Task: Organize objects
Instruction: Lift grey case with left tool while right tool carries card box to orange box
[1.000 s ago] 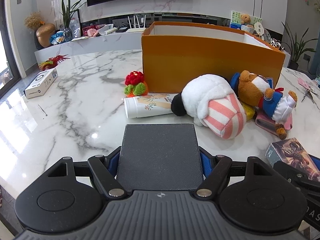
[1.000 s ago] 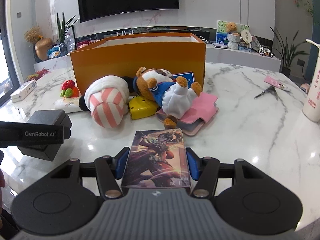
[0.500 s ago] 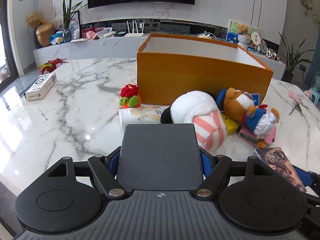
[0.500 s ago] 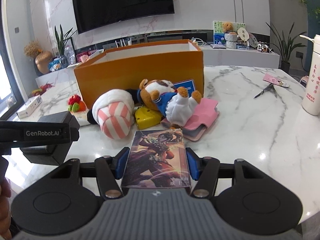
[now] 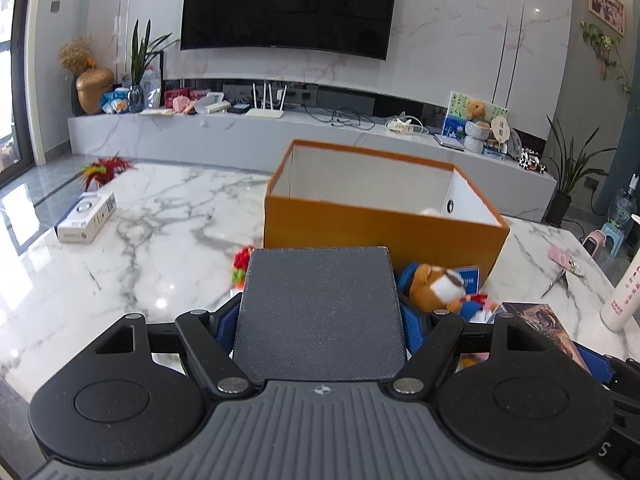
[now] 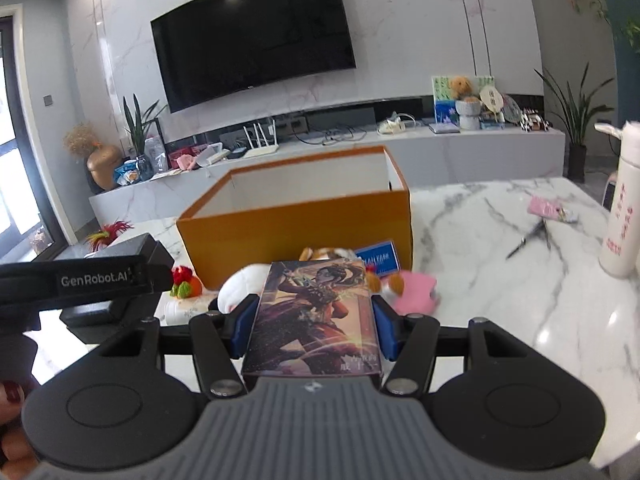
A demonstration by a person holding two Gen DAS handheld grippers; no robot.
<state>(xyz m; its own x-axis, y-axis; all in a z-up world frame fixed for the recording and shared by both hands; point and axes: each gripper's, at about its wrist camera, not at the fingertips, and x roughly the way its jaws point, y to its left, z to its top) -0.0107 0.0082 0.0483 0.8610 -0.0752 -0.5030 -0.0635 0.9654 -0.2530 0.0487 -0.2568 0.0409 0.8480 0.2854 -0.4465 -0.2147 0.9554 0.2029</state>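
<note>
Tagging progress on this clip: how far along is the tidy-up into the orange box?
Early. The orange box looks almost empty; one pale item shows in its far corner. In hand: the left hand-held gripper grips a dark grey box, the right hand-held gripper an illustrated box, both off the table. Left: the bear plush, pink wallet, crochet toy and white plush.

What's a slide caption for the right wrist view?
Right gripper holds an illustrated card box above the marble table, facing the open orange box.
</note>
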